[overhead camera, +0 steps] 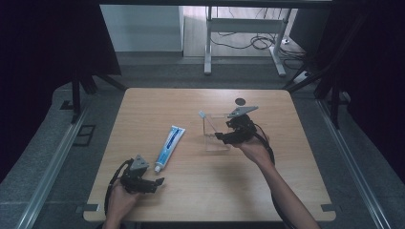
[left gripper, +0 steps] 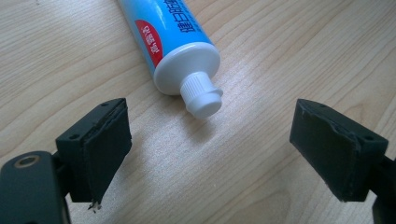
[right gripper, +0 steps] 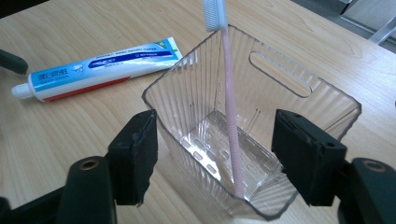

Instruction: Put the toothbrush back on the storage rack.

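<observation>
My left gripper spread wide, low over table, toothpaste tube cap just ahead between jaws. My right gripper spread, flanking clear holder; pink toothbrush stands inside, leaning on rim.
</observation>
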The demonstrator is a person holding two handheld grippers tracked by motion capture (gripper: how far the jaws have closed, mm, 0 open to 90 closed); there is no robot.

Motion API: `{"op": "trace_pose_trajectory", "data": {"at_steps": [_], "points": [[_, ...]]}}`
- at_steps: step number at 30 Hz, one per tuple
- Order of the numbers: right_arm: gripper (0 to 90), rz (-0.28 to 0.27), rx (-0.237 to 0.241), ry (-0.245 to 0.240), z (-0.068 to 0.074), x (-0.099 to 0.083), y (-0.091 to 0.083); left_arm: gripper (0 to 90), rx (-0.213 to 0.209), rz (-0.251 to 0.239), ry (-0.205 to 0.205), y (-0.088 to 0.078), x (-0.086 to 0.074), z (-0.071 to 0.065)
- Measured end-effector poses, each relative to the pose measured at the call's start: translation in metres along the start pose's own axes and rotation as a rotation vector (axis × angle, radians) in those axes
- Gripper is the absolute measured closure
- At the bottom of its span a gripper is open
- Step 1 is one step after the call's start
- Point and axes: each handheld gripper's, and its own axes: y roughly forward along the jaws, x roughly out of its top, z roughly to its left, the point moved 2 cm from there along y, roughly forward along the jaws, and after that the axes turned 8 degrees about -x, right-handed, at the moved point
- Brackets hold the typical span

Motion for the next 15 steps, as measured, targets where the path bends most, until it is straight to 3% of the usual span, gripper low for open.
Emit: {"op": "trace_pose_trajectory", "data": {"at_steps": [15], "points": [[24.7, -0.019, 0.005, -0.007, -0.004, -0.013, -0.023, 12.6, 0.004, -0.013, -0.01, 0.0, 0.0, 0.0]]}}
